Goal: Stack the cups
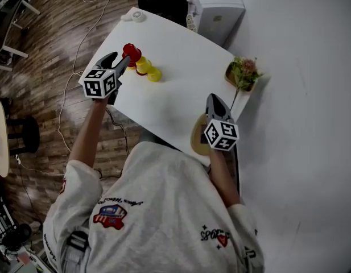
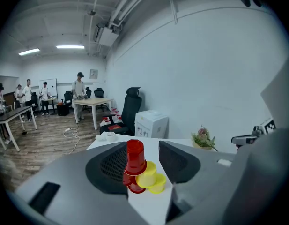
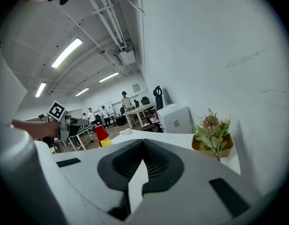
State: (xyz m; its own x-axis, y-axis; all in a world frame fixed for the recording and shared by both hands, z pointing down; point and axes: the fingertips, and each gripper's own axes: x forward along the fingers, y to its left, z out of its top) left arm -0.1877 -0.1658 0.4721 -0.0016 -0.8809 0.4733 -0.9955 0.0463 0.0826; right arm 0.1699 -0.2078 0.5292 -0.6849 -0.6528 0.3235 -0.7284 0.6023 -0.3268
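On the white table [image 1: 175, 95], an upside-down red cup [image 1: 131, 52] [image 2: 135, 156] tops a short red stack. Two yellow cups [image 1: 143, 65] [image 1: 155, 74] lie against it, to its right in the left gripper view [image 2: 146, 175]. My left gripper [image 1: 122, 60] [image 2: 143, 146] is open at the red cup. The cup shows against the left pad, with a clear gap to the right pad. My right gripper [image 1: 212, 98] [image 3: 143, 141] hovers over the table's near right edge, shut with nothing in it. The cups [image 3: 101, 132] stand far off to its left.
A potted plant [image 1: 242, 73] [image 3: 212, 135] stands at the table's right corner. A small white round object [image 1: 138, 16] lies at the far corner. A white box [image 1: 216, 4] and a black chair stand beyond the table. A wooden disc [image 1: 196, 135] lies below the right gripper.
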